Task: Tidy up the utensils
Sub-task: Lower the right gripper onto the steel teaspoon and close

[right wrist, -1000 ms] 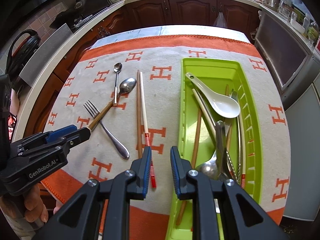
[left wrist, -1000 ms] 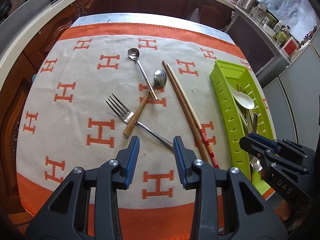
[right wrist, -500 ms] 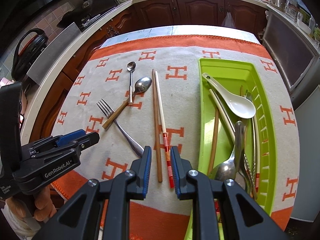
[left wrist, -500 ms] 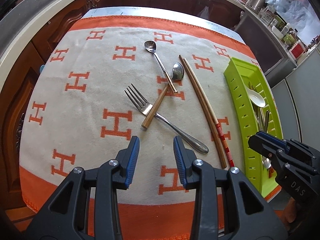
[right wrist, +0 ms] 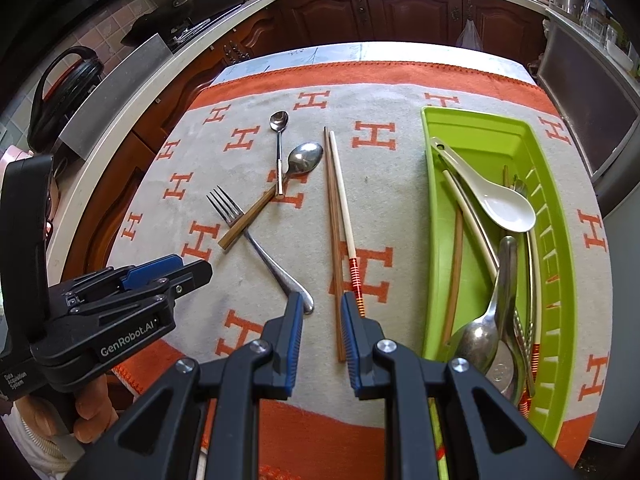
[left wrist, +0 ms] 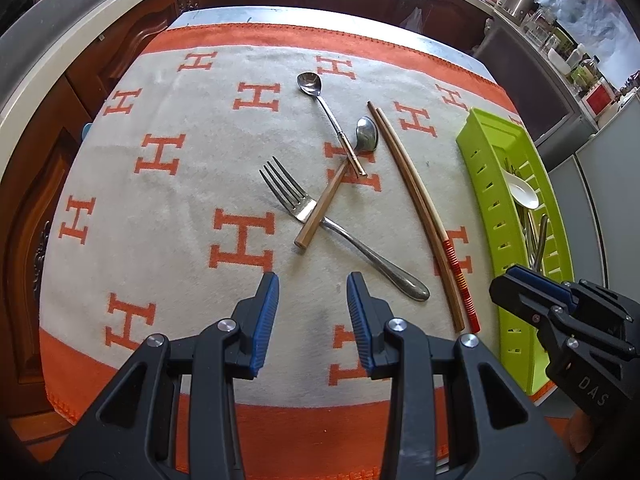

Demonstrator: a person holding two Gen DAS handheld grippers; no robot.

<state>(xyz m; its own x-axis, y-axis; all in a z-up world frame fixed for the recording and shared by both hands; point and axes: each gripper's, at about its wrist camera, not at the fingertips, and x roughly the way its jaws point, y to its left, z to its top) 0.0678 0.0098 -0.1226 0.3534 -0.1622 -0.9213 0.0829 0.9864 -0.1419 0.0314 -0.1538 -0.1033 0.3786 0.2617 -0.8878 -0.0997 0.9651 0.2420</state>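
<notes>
On the H-patterned cloth lie a fork (left wrist: pixel 296 204), a wooden-handled spoon (left wrist: pixel 367 134) whose handle crosses the fork, a small teaspoon (left wrist: pixel 310 82) and a pair of chopsticks (left wrist: pixel 420 204) with red-banded ends. My left gripper (left wrist: pixel 313 308) hovers open and empty just short of the fork's handle end. My right gripper (right wrist: pixel 322 320) is open with a narrow, empty gap. It hangs over the fork's handle tip (right wrist: pixel 306 300) and the near ends of the chopsticks (right wrist: pixel 340 220). The green tray (right wrist: pixel 434 240) to the right holds a white ceramic spoon (right wrist: pixel 496 200) and several other utensils.
The cloth's orange border (left wrist: pixel 280 424) marks the near table edge. Dark wooden cabinets (right wrist: pixel 360 8) and a counter ring the table. A hand holds the left gripper (right wrist: pixel 160 276) at the lower left of the right wrist view. The right gripper (left wrist: pixel 560 312) stands over the tray's near end.
Both grippers have drifted a little to the left over the cloth, so the utensils sit further right in each view. The right gripper has left the tray's edge. Neither jaw gap has changed.
</notes>
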